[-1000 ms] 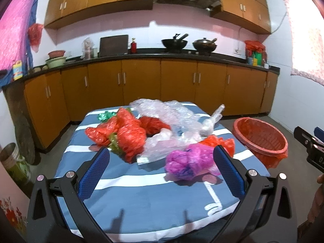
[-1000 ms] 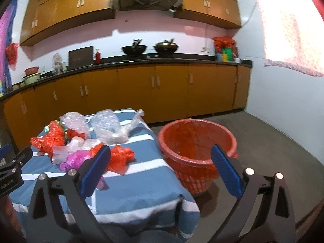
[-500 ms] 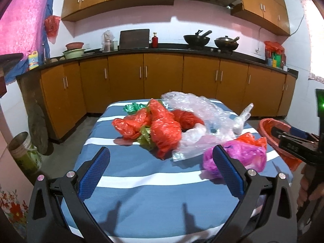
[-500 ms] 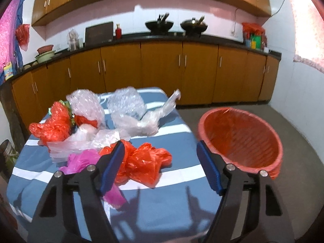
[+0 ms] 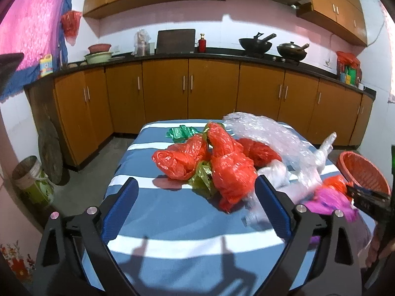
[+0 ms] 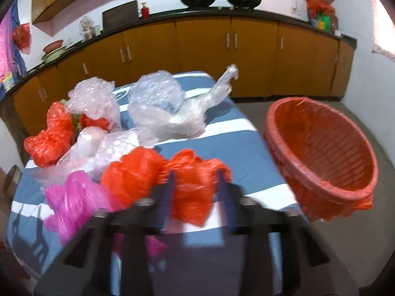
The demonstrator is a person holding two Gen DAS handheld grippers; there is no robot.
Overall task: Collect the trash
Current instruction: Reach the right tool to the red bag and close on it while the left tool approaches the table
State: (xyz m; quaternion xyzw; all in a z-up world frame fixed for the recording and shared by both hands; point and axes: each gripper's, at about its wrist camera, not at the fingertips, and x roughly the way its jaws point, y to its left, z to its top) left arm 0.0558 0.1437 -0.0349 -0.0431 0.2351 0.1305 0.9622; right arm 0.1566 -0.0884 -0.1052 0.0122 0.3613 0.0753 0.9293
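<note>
Now the right gripper is closing on the red bag lying between its fingers at the near edge of the table.

The bag is looking light, soft and crinkly, likely slippery, so pinching a bunched fold should be holding better than a loose flap. Just left of the fingers a pink bag is touching it and may be dragging along; beyond, clear plastic is piling up. Right of the fingers the red basket is waiting, nothing in between. The left gripper is narrowing slightly, fingers wide apart and empty, short of another red bag.
</note>
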